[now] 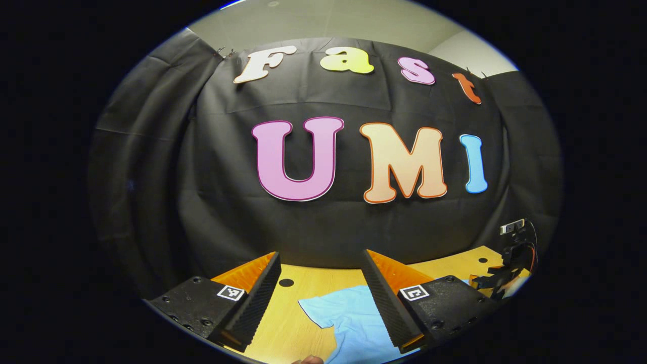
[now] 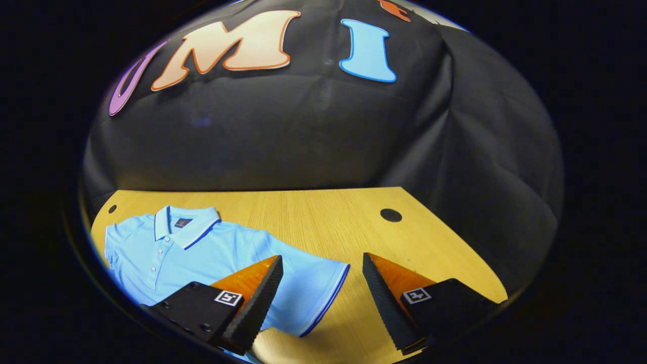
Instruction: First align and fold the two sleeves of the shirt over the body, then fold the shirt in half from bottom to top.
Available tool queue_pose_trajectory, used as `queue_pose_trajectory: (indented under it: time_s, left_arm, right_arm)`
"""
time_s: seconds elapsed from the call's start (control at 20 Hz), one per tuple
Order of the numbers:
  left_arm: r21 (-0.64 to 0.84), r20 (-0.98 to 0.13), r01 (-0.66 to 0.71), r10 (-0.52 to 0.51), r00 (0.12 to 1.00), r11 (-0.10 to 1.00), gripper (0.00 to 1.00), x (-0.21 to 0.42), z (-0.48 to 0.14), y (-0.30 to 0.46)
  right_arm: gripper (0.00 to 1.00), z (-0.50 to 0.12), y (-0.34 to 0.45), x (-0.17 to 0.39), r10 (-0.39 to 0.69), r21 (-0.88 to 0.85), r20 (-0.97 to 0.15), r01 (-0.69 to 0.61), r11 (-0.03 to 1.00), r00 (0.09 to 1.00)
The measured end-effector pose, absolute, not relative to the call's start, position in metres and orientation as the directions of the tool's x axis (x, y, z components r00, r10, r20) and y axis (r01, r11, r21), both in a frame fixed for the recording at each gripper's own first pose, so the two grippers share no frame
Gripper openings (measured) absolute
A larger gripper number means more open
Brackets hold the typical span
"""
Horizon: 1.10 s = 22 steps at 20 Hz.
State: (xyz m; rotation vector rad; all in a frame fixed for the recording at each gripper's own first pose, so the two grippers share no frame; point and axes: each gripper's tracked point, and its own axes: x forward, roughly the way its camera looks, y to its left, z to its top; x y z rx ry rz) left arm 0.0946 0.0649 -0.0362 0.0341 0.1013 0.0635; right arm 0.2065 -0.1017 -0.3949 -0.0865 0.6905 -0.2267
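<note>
A light blue polo shirt (image 2: 167,253) lies flat and face up on the wooden table (image 2: 313,217), collar toward the wall. Its one sleeve (image 2: 318,288), with a dark trim line, spreads out sideways. My right gripper (image 2: 322,265) hovers open just above that sleeve's cuff, nothing between its fingers. In the left gripper view the other sleeve (image 1: 349,313) of the shirt lies on the table (image 1: 313,283) below my left gripper (image 1: 322,263), which is open and held well above the cloth.
The black cloth wall (image 2: 283,136) closes the table's far side. Round cable holes (image 2: 390,215) sit in the tabletop near the back. A black stand with a small camera and cables (image 1: 515,247) stands at the table's right edge in the left gripper view.
</note>
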Motion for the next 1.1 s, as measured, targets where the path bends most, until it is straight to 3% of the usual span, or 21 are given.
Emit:
queue_pose_trajectory:
  time_s: [0.25,0.65,0.75,0.8,0.95,1.0,1.05,1.1]
  left_arm:
    - [0.042,-0.11,-0.061,0.065,0.992,0.997,0.94,0.109,-0.043,0.065]
    - [0.03,-0.119,-0.058,0.061,0.991,0.998,0.95,0.114,-0.048,0.061]
    - [0.032,-0.121,-0.059,0.062,0.991,0.998,0.95,0.115,-0.047,0.06]
    - [0.033,-0.122,-0.06,0.063,0.991,0.998,0.95,0.116,-0.049,0.059]
    - [0.024,-0.131,-0.057,0.06,0.99,0.998,0.95,0.115,-0.052,0.06]
    - [0.019,-0.136,-0.059,0.061,0.989,0.998,0.95,0.115,-0.054,0.061]
    - [0.014,-0.14,-0.064,0.065,0.988,0.998,0.95,0.115,-0.055,0.063]
    - [0.009,-0.143,-0.069,0.069,0.987,0.998,0.95,0.116,-0.057,0.063]
  right_arm:
    - [0.99,-0.431,-0.109,0.198,-0.236,-0.109,-0.724,0.23,0.967,0.648]
    - [0.96,-0.456,-0.098,0.193,-0.193,-0.059,-0.782,0.238,0.969,0.593]
    - [0.82,-0.457,-0.093,0.194,-0.177,-0.043,-0.782,0.231,0.972,0.598]
    - [0.69,-0.457,-0.089,0.193,-0.165,-0.031,-0.785,0.229,0.973,0.598]
    - [0.1,-0.451,-0.082,0.197,-0.154,0.006,-0.791,0.258,0.966,0.593]
    - [0.09,-0.452,-0.079,0.195,-0.154,0.019,-0.797,0.279,0.96,0.584]
    - [0.0,-0.451,-0.075,0.197,-0.138,0.043,-0.803,0.287,0.957,0.58]
    - [0.0,-0.446,-0.069,0.199,-0.119,0.073,-0.798,0.29,0.954,0.591]
